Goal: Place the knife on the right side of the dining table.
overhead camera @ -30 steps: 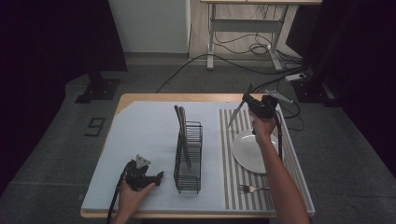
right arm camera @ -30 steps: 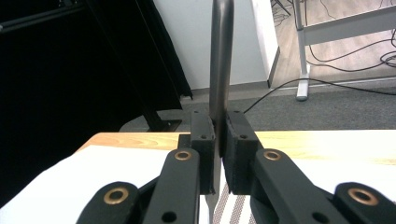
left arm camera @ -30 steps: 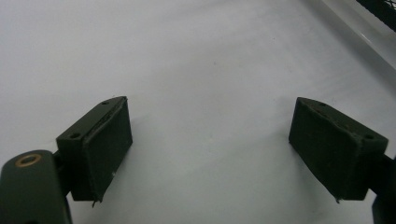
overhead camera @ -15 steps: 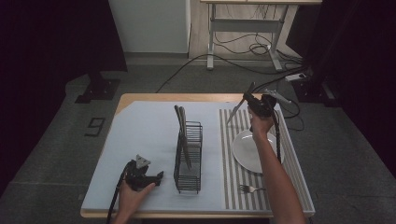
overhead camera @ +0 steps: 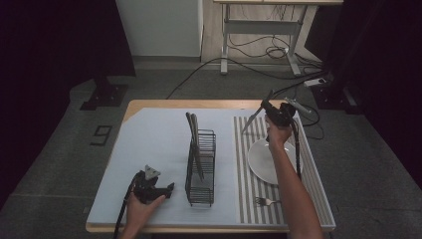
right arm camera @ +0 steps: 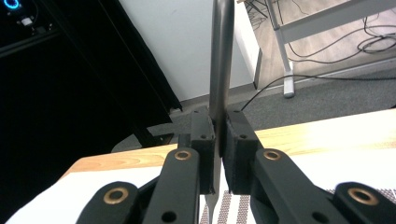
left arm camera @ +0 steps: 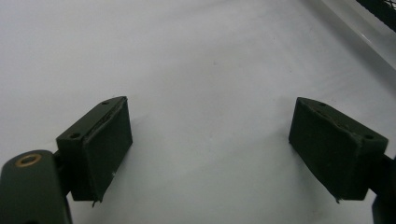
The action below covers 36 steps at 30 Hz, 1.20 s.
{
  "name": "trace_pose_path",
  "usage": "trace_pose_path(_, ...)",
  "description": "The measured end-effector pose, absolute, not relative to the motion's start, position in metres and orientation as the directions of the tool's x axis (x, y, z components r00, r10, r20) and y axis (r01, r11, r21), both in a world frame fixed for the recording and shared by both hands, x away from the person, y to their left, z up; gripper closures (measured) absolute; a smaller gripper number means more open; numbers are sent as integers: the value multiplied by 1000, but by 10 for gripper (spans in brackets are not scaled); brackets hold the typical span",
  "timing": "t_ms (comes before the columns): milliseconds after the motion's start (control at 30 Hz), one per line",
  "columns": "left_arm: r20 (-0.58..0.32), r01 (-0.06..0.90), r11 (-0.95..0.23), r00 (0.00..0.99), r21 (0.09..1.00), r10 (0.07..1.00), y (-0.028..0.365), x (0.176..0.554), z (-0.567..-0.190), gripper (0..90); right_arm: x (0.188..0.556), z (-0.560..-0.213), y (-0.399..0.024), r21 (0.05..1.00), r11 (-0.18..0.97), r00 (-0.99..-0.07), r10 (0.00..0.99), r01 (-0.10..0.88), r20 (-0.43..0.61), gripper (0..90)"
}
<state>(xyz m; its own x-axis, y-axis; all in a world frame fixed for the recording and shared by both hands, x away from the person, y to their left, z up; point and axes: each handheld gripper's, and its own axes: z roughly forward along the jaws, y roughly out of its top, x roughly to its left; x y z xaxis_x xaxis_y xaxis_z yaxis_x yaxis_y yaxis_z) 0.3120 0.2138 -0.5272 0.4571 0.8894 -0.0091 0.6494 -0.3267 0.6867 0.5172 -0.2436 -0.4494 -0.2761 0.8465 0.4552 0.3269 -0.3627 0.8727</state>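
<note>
My right gripper (overhead camera: pixel 266 107) is held over the far end of the striped mat (overhead camera: pixel 246 174), shut on a slim metal table knife (overhead camera: pixel 251 122). The knife slants down and to the left from the jaws. In the right gripper view the knife's handle (right arm camera: pixel 220 70) rises straight up between the pressed pads of that gripper (right arm camera: pixel 218 144), and its tip pokes out below. A white plate (overhead camera: pixel 261 162) lies on the striped mat under my forearm. My left gripper (overhead camera: pixel 166 188) rests on the pale mat near the front edge. In the left gripper view it (left arm camera: pixel 210 149) is open over bare mat.
A black wire rack (overhead camera: pixel 201 164) stands mid-table with two thin grey pieces (overhead camera: pixel 193 137) on edge in it. A fork (overhead camera: pixel 266 201) lies near the front of the striped mat. Cables and a desk frame (overhead camera: pixel 259 35) lie on the floor beyond the table.
My right gripper has sunk slightly with the knife still clamped. The left gripper has stayed where it was.
</note>
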Motion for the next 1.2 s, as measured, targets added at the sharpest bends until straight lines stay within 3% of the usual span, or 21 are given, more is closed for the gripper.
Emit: trace_pose_path(1200, -8, 649, -327, 457, 687, 889, 214, 312, -527, 130, 515, -477, -288, 787, -470, -111, 828, 400, 550, 781)
